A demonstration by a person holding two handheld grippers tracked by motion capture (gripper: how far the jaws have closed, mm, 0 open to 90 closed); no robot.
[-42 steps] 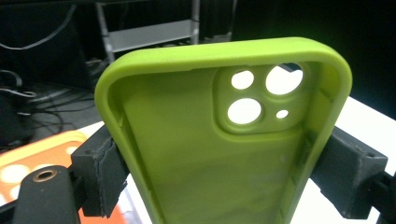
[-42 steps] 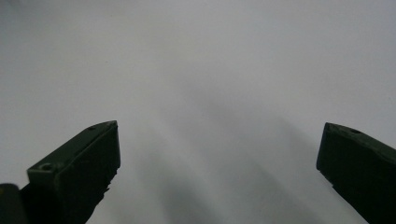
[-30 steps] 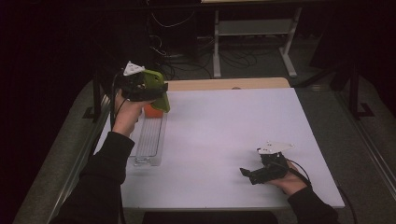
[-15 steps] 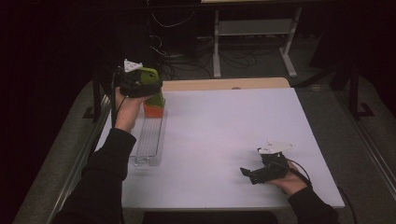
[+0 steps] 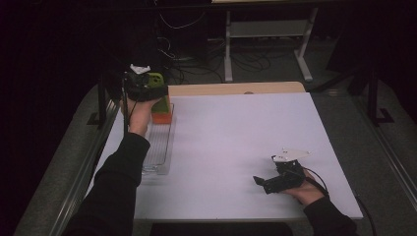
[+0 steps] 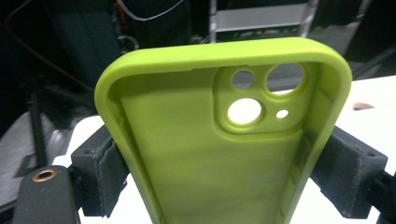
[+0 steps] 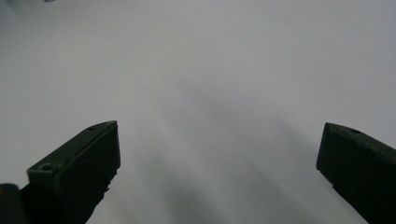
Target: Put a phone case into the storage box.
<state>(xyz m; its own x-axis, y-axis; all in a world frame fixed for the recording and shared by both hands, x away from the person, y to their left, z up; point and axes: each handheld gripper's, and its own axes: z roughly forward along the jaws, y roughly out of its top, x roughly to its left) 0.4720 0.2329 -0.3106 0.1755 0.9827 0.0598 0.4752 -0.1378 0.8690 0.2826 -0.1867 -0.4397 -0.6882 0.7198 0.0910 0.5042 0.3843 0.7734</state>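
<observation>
The green case is clamped by its two long edges between the jaws of the left claw. It is held above the far end of the clear tray, just over the orange block that sits at that end. In the left claw view the case is seen from its hollow inner side, with the camera cutout at the end farthest from the claw. Its long axis therefore runs straight out along the jaws, away from the hand. The tray is laid lengthwise along the left edge of the desk, its long axis running from far to near, so the case is judged to need lowering toward the tray's open part, nearer than the block. The right claw is kept well to the right of the tray, low over bare desk, its jaws spread wide with nothing between them. The left claw is by far the nearer to the tray.
</observation>
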